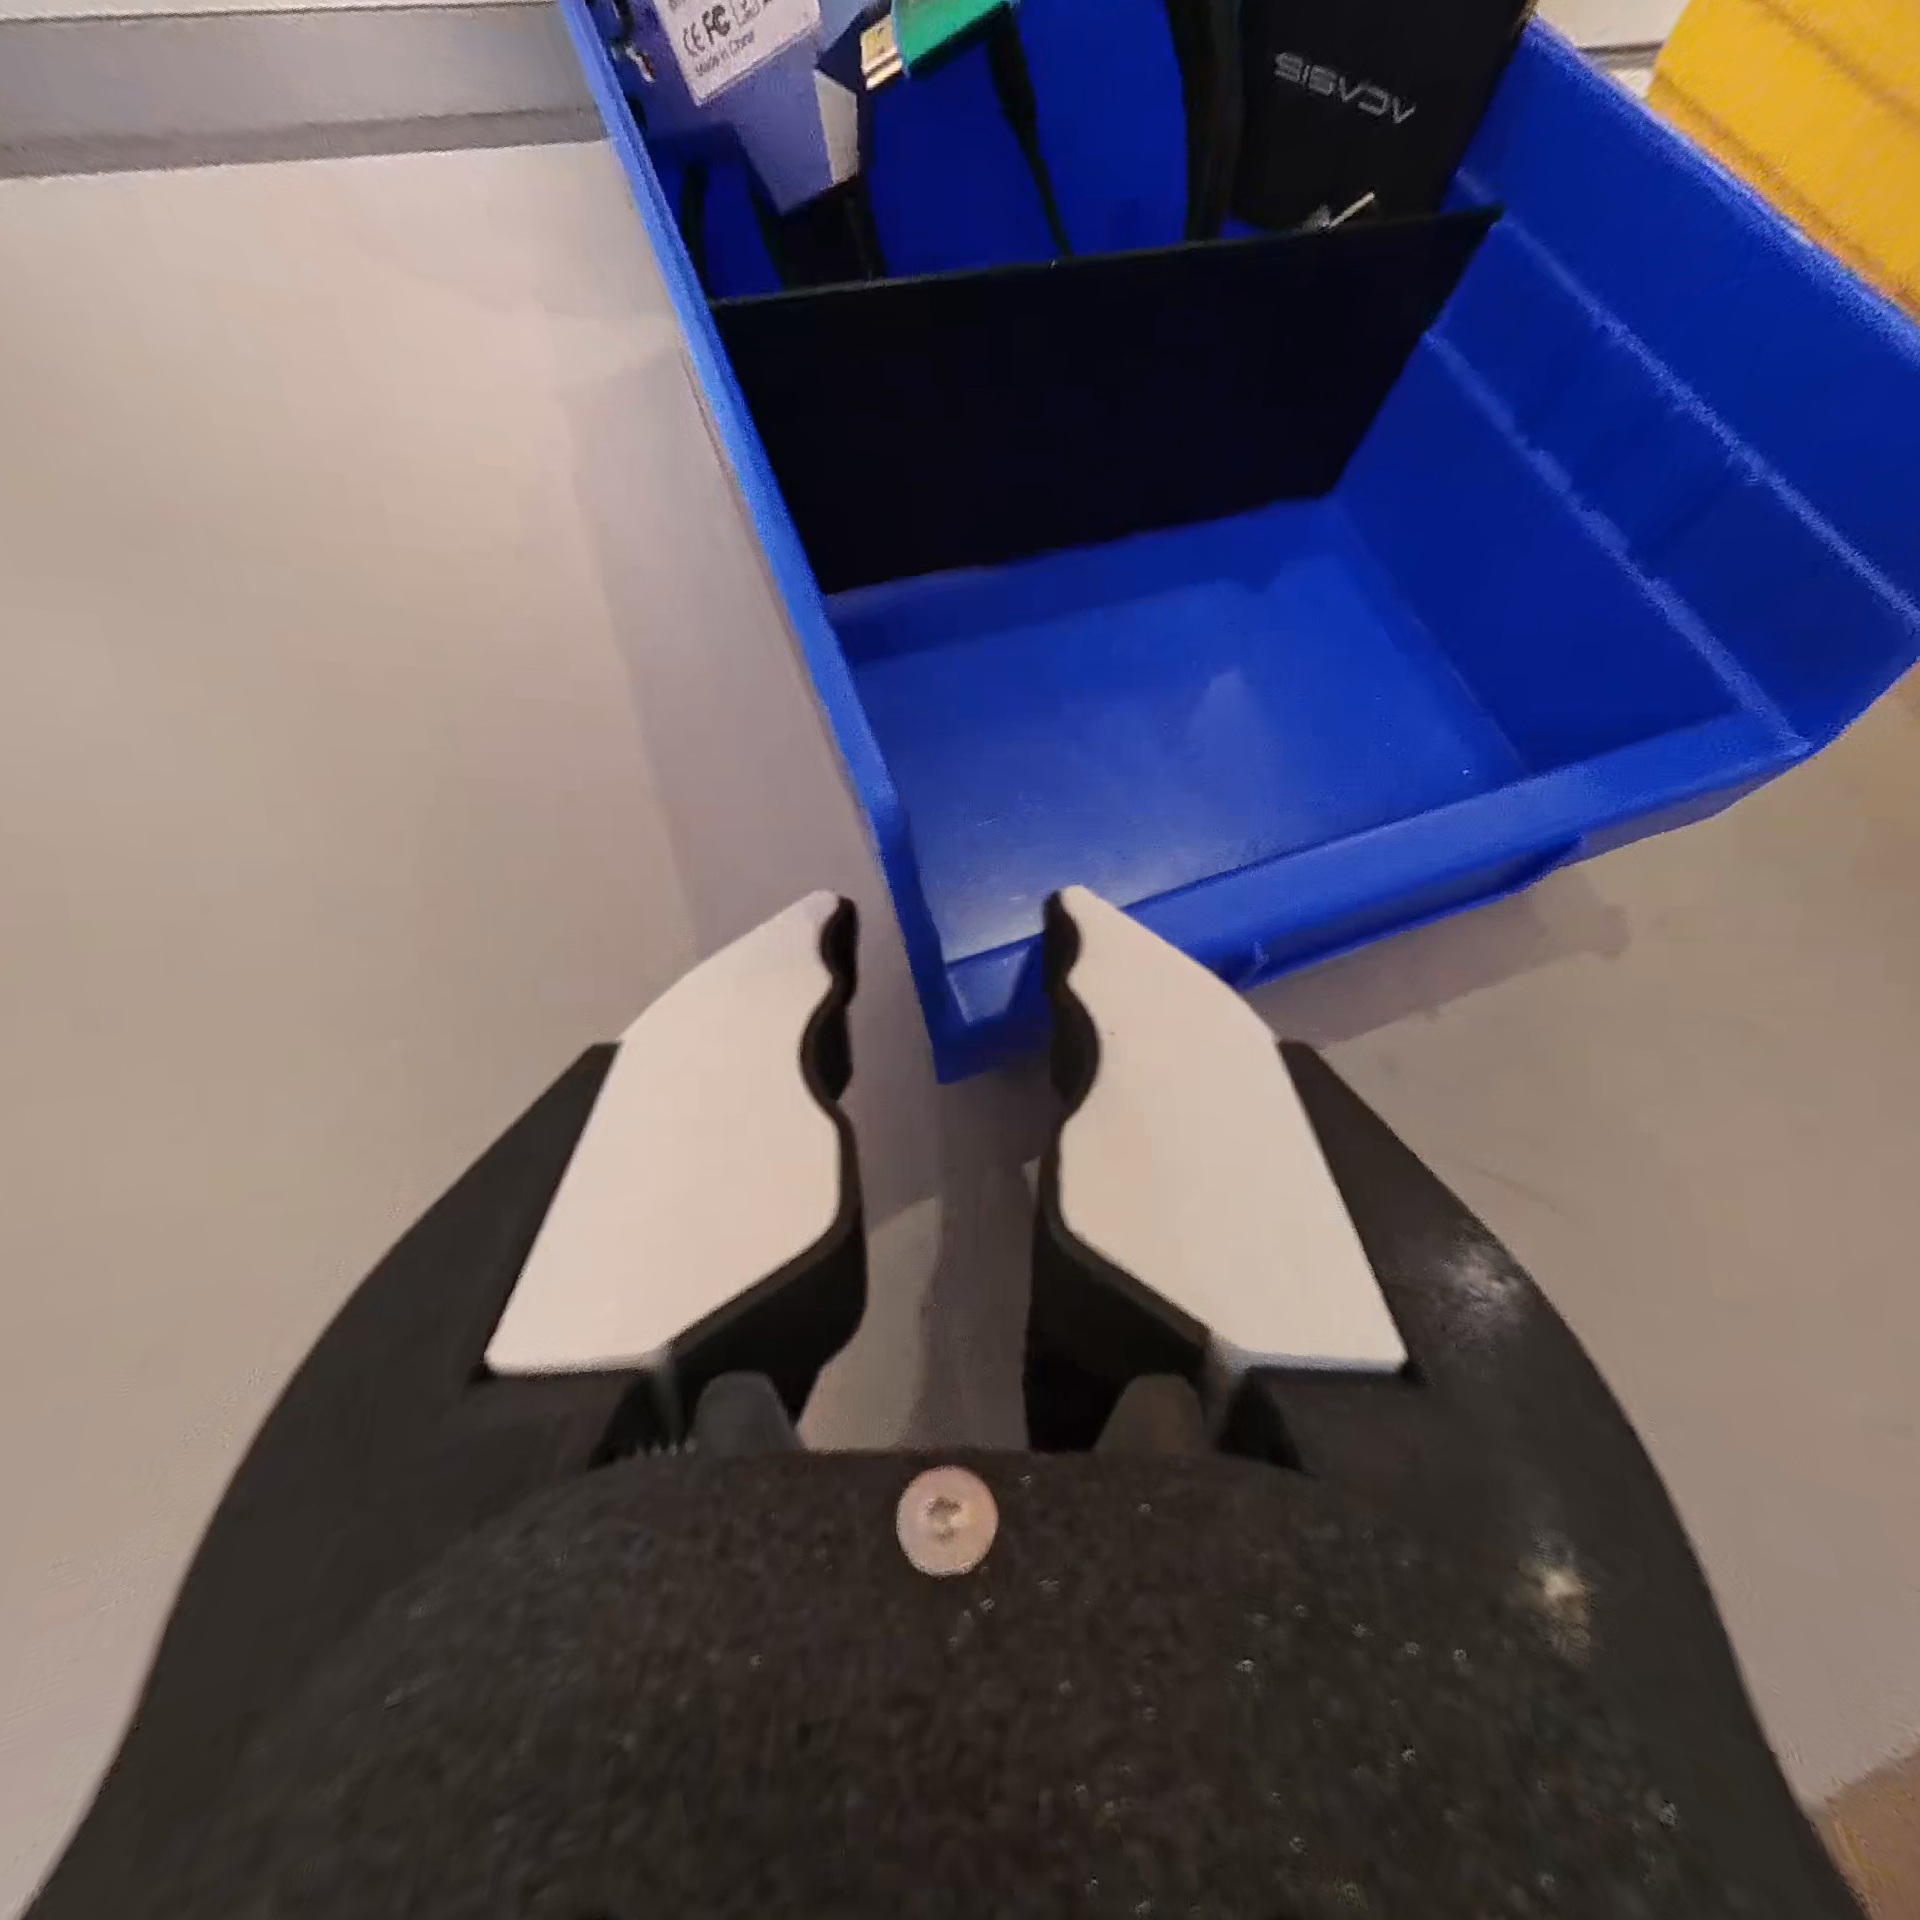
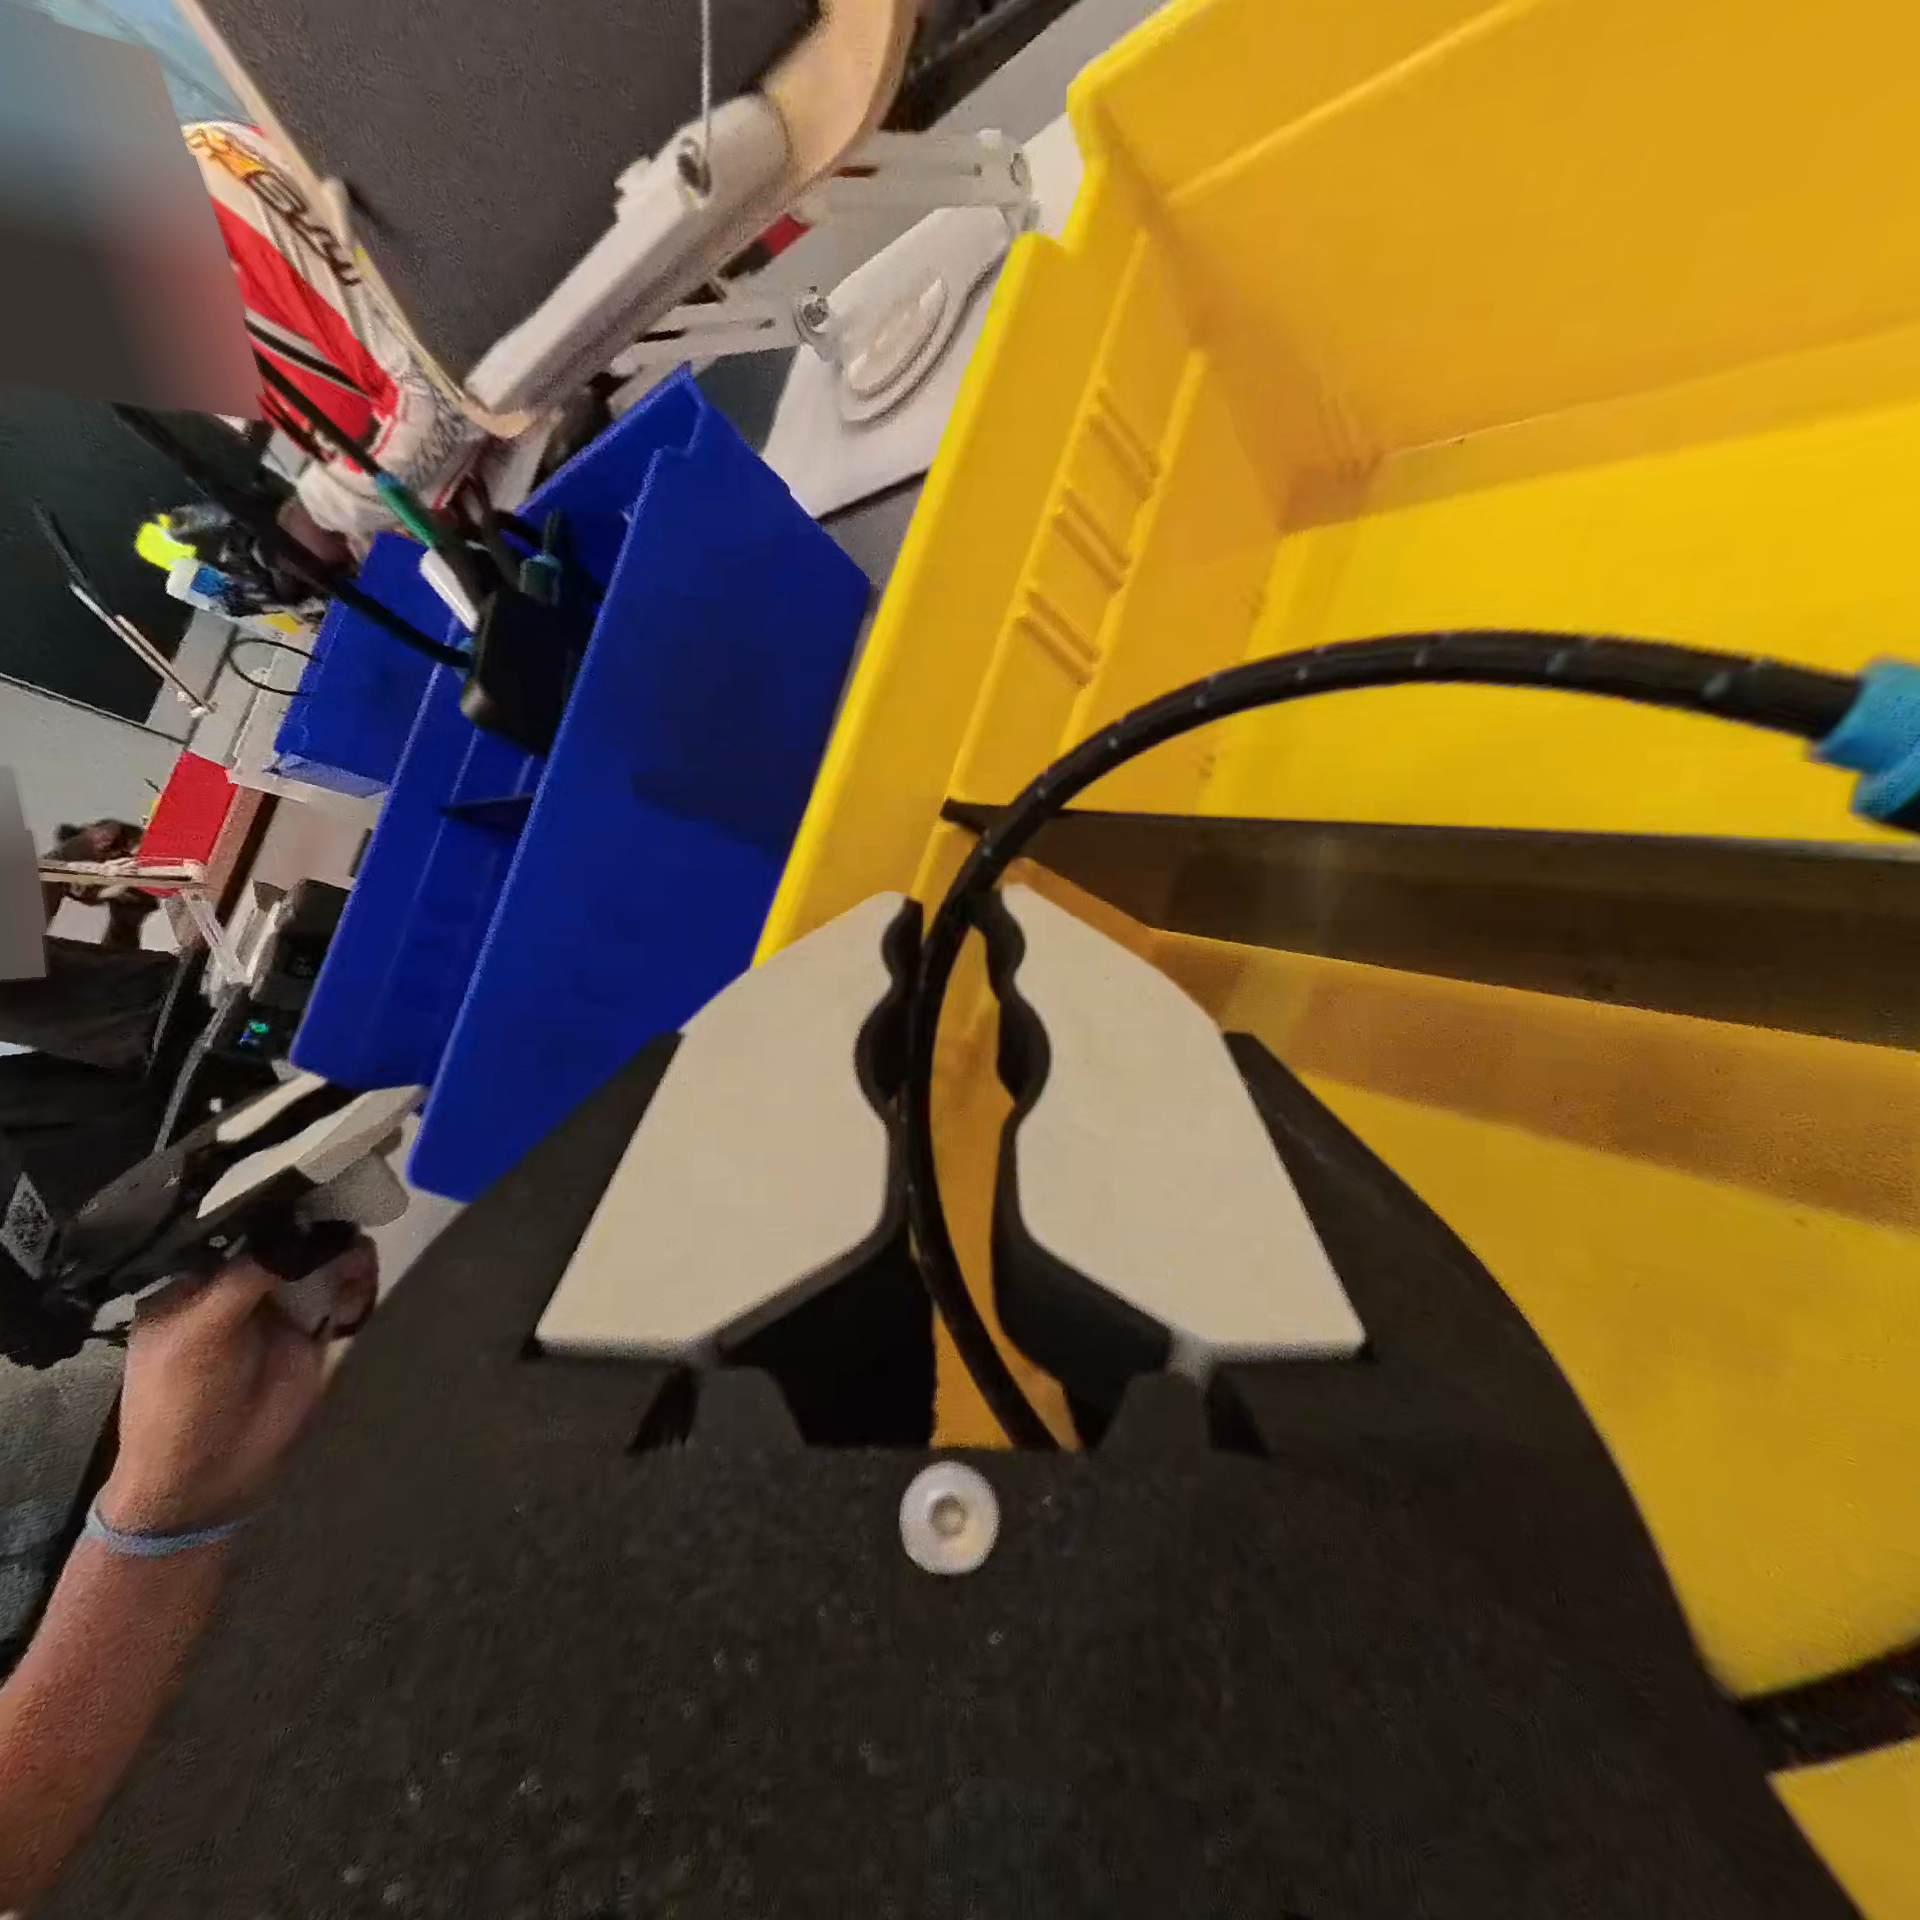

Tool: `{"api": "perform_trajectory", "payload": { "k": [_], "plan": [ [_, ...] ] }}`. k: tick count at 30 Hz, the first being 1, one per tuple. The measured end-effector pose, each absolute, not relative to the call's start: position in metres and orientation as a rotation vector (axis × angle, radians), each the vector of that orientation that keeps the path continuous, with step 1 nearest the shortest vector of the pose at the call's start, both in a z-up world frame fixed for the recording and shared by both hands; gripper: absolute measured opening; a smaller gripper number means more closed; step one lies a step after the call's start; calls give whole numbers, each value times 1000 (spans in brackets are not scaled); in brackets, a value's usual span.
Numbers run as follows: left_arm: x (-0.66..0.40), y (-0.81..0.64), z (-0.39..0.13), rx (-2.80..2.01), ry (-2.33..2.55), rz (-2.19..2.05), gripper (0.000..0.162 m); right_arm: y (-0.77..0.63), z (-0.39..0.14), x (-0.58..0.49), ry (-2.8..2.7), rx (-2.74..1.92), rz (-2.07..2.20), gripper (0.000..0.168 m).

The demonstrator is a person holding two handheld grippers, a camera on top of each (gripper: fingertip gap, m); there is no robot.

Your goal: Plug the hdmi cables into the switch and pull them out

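My left gripper (image 1: 951, 914) is open and empty, low over the grey table at the near corner of a blue bin (image 1: 790, 582). Behind the bin's black divider (image 1: 1039, 416) stand a black switch box (image 1: 1351, 104) and dark cables (image 1: 1034, 156). My right gripper (image 2: 951, 909) reaches into a yellow bin (image 2: 1455, 260). Its jaws stand narrowly apart around a black HDMI cable (image 2: 1247, 681), with a gap beside the cable. The cable arcs right to a teal plug (image 2: 1881, 743). The switch box also shows in the right wrist view (image 2: 514, 665), inside the blue bin (image 2: 644, 831).
The blue bin's near compartment holds nothing. A white labelled item (image 1: 738, 52) stands in its far part. The yellow bin (image 1: 1787, 156) sits right of the blue one and has a dark divider (image 2: 1455, 894). A hand (image 2: 229, 1371) holds the left gripper at lower left. The tips of one gripper are about 35 cm away from the tips of the other.
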State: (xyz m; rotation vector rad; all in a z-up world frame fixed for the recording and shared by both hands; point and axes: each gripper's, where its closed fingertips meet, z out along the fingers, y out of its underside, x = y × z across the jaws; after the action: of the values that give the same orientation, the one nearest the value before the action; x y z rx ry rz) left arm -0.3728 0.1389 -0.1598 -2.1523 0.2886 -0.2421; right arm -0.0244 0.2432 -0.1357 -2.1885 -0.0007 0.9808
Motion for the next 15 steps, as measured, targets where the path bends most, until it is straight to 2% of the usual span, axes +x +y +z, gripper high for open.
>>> {"api": "perform_trajectory", "payload": {
  "k": [1,2,4,7,13,15],
  "plan": [
    [-377,140,-161,-2163,276,-220,16,243,-136,-26,11,-2192,992,9],
    [-379,142,-162,-2173,277,-204,8,244,-138,-26,21,-2198,1006,10],
    [-383,145,-163,-2188,273,-182,7,243,-134,-26,40,-2205,1056,0],
    [-388,147,-163,-2186,285,-153,6,235,-121,-18,37,-2206,1052,0],
    [-387,146,-163,-2165,266,-244,7,195,-105,4,-143,-2242,731,0],
    [-396,148,-164,-2173,276,-161,6,188,-89,9,-142,-2170,657,10]
  ]
}}
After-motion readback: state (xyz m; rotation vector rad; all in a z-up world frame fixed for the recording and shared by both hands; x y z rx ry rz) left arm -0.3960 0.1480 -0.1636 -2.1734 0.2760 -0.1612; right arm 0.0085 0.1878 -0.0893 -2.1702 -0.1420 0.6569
